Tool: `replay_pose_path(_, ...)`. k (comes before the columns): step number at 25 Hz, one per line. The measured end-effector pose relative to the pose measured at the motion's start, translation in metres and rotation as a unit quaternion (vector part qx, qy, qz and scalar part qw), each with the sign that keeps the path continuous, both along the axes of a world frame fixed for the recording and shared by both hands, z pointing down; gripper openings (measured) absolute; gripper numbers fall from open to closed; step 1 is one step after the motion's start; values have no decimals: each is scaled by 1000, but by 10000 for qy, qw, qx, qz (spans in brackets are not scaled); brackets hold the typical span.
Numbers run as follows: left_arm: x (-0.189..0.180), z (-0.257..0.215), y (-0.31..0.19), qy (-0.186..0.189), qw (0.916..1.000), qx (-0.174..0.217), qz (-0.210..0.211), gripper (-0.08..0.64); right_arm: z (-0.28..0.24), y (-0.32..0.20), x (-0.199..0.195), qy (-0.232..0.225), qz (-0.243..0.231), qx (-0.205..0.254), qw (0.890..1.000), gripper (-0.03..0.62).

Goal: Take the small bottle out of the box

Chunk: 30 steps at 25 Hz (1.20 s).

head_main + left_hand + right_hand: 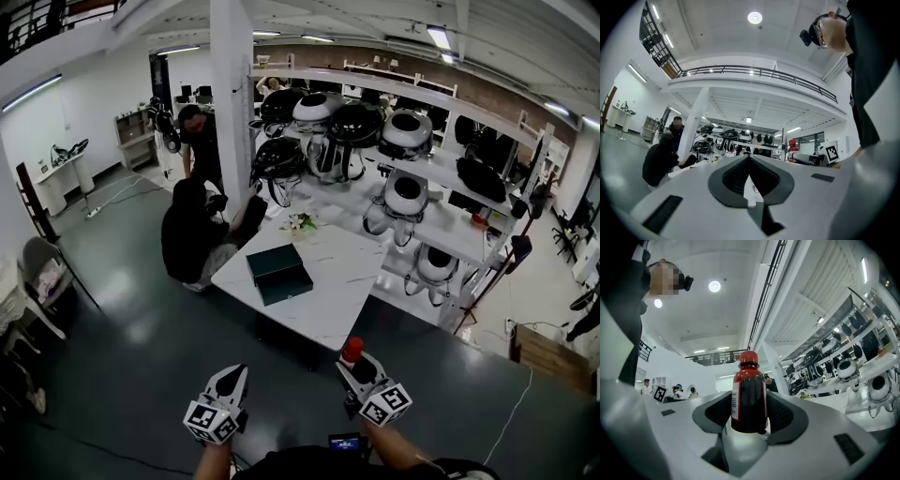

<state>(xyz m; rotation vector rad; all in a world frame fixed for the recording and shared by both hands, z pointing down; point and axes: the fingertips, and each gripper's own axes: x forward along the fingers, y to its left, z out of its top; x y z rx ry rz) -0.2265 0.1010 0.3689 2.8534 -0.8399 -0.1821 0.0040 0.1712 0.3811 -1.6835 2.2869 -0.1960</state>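
Your right gripper [364, 373] grips the small red-capped bottle [749, 397] upright between its pads, well apart from the dark green box [278, 273] on the white table [333, 305]. Your left gripper [232, 380] has its jaws together, holding nothing.

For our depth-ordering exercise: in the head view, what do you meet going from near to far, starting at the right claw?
Right claw gripping the small bottle → white table → dark green box → white flowers → white shelving rack.
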Motion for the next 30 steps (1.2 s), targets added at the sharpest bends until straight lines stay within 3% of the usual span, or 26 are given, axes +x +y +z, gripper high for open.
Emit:
replay_pose_path(14,9,-5,13,-193,9996,192,-7,15,2,3,-9,118,-251,53,9996,239)
replay_pose_path(19,2,-4,8,-622,9954,408,-604,15,2,-1,-10,267,-172,9,9995,239)
replay_pose_path(23,-5,-3,3,-652,9920,349,-1019,15,2,-2,-12,616,-128,31,9980,239)
replay_pose_path(30,-16,7,-6,-918,9818,185,-1652,15,16,-8,-5,996,238,-370,9941,239)
